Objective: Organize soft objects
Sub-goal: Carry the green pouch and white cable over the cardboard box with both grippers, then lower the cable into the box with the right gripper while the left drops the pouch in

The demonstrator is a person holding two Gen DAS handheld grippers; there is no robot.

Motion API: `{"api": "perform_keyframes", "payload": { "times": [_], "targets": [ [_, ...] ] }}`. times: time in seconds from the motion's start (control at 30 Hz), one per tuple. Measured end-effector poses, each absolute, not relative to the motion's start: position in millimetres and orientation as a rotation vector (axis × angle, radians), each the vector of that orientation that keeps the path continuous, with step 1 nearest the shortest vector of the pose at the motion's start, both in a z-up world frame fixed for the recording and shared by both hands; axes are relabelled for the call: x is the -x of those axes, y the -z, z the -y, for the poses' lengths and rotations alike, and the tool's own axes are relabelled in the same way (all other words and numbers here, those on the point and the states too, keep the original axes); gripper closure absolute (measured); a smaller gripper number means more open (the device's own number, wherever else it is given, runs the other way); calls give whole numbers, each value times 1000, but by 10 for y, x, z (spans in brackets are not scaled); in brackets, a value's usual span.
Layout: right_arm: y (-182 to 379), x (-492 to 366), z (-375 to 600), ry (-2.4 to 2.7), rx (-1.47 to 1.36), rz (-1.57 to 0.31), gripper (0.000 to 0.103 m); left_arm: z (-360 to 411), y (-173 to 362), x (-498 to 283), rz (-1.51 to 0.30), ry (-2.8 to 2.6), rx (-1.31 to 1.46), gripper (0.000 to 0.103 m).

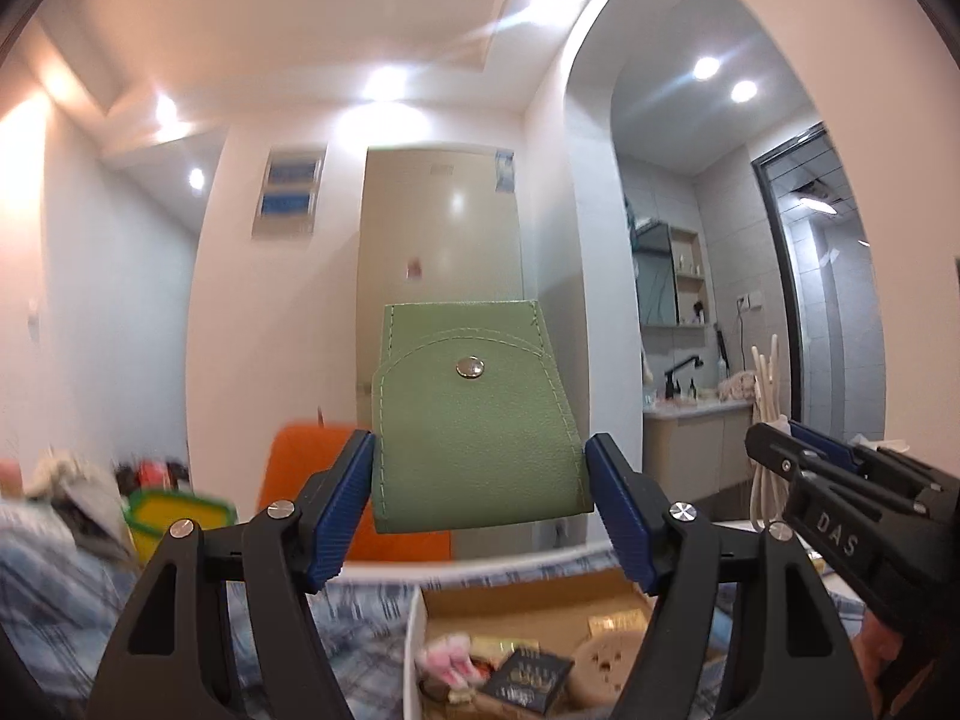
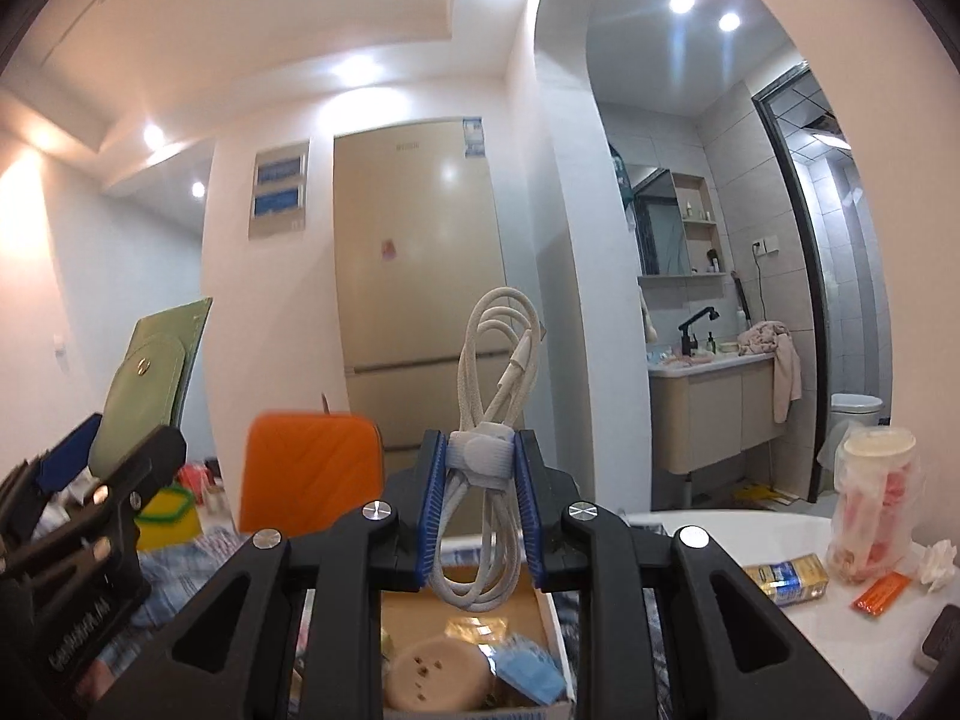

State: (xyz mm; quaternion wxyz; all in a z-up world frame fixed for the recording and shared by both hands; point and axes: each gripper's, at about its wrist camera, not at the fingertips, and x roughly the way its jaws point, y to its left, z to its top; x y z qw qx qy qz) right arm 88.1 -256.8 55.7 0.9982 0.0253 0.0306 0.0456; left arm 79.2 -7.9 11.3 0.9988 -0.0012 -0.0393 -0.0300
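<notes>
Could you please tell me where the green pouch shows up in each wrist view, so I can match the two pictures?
Left wrist: green pouch at centre, clamped between the left gripper pads.
Right wrist: pouch at the left edge, held upright in the left gripper.
Shared landmark: the beige fridge behind.

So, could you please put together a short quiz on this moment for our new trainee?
1. Which tongs hold the green snap pouch?
2. True or false: the white cable bundle lies in the cardboard box.
3. What stands behind both held things: A) a beige fridge, B) a bookshelf, C) a window?

Key:
1. The left tongs, pads on its two sides.
2. False: the right tongs grip it at its strap, lifted above the box.
3. A.
</notes>
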Motion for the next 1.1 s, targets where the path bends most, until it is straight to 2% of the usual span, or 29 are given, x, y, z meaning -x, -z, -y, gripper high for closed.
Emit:
{"api": "perform_keyframes", "payload": {
  "times": [0.23,0.6,0.77,0.93,1.1],
  "targets": [
    [-392,-1059,2601,-113,-36,-158,79,112,21,-825,32,43,-9,33],
    [44,-1701,2369,-256,40,-528,79,86,97,-1116,-128,79,17,33],
    [270,-1899,2344,-238,40,-662,79,87,118,-1129,-147,74,19,33],
    [347,-1993,2387,-228,21,-715,79,103,126,-1151,-162,75,11,33],
    [268,-1921,2420,-211,18,-671,79,81,155,-1273,-219,67,18,33]
  ]
}}
